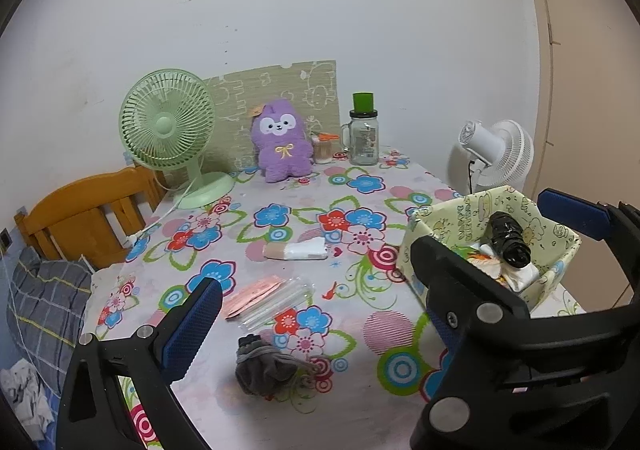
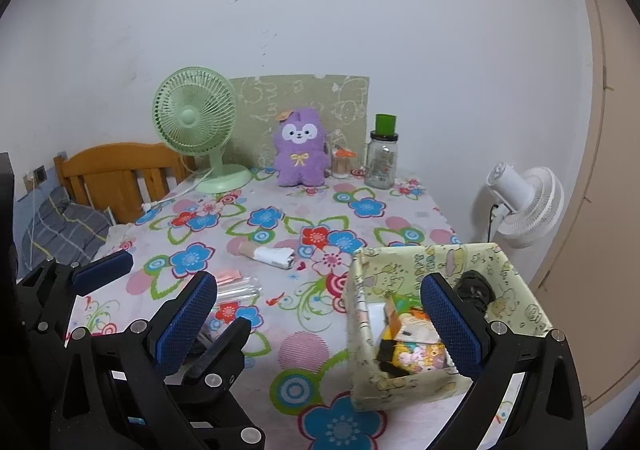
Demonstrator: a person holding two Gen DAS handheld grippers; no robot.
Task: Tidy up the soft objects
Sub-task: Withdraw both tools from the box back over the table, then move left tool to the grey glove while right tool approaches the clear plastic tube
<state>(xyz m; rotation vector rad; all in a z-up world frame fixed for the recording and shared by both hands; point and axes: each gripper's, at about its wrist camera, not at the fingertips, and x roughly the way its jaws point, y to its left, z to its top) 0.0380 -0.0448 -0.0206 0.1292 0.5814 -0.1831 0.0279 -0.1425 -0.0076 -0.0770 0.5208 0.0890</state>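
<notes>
Left gripper [image 1: 316, 326] gaping wide, empty, above grey sock [image 1: 264, 364]; right gripper [image 2: 320, 324] likewise, framing box [image 2: 362, 334] of socks, lower right

The tablecloth [image 1: 360, 330] is lying matt and smooth under its flower print — the purple plush toy [image 1: 282, 140] is looking fuzzy. The gripper pads [image 2: 186, 326] are showing rough, dimpled blue rubber on matt black plastic. The jar [image 1: 364, 142] is gleaming like clear glass — the headboard [image 1: 86, 214] is shining as varnished wood.
</notes>
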